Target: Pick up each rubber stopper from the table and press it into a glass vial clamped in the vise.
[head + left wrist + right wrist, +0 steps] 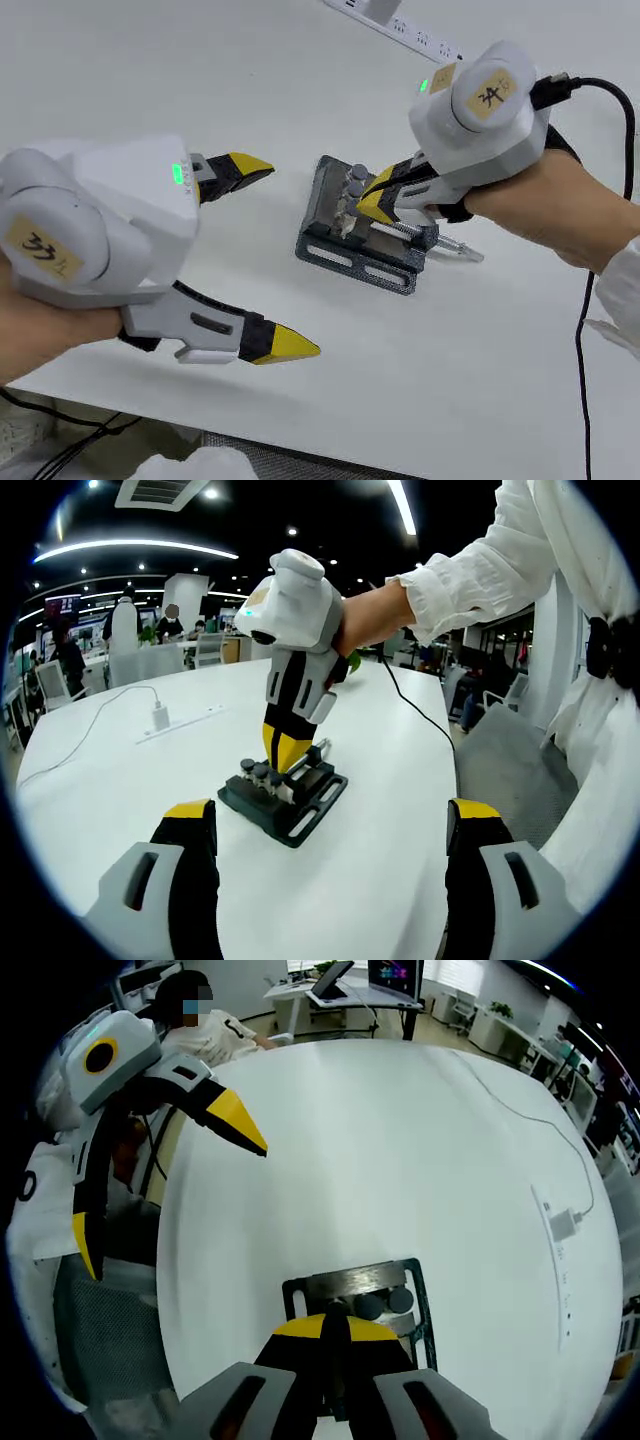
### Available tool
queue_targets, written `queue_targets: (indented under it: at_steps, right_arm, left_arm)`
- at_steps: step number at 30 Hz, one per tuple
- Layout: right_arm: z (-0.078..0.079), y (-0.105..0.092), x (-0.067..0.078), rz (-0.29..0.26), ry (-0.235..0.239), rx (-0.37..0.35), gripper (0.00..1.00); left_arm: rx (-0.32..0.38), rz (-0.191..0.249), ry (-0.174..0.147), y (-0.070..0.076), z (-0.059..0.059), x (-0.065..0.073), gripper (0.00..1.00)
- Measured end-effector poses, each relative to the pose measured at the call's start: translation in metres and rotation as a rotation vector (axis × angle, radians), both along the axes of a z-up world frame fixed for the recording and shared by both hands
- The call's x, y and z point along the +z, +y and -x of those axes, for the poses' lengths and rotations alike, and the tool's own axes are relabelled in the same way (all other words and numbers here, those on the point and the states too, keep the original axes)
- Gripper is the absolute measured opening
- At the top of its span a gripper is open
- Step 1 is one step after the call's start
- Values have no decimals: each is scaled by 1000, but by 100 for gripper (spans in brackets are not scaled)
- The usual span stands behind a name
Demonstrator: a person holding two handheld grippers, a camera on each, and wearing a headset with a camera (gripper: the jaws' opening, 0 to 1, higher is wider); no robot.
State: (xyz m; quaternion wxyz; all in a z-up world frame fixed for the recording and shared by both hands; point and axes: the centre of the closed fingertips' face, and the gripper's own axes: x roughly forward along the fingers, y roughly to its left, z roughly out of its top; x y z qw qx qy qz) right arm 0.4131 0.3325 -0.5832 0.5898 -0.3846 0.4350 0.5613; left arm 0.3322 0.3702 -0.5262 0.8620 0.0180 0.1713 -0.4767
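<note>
White worktable (300, 60) carries a dark metal bench vise (340, 250) mid-surface. Left white-and-yellow gripper (292, 259) hangs spread wide, empty. Right gripper (374, 200), jaws pinched together, sits over the grey rubber stoppers (372, 1305) seated in the vise-clamped glass vials (351, 204); I'd press straight down, squarely, sparing the glass any sideways load.

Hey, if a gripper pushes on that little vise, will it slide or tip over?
Probably won't tip: the vise looks low, wide and metal, flat on the table. It might slide under a sideways push; the table looks smooth and its base slots look empty.
</note>
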Motion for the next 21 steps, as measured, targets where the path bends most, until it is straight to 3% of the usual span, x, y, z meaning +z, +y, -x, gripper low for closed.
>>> queue_targets:
  at_steps: [14,21]
  right_arm:
    - [-3,-1,-7,5,-5,28,0]
    - [0,1,-7,43,-17,64,0]
  left_arm:
    - [1,6,2,0,0,0,94]
    - [0,12,-1,-2,-2,1,93]
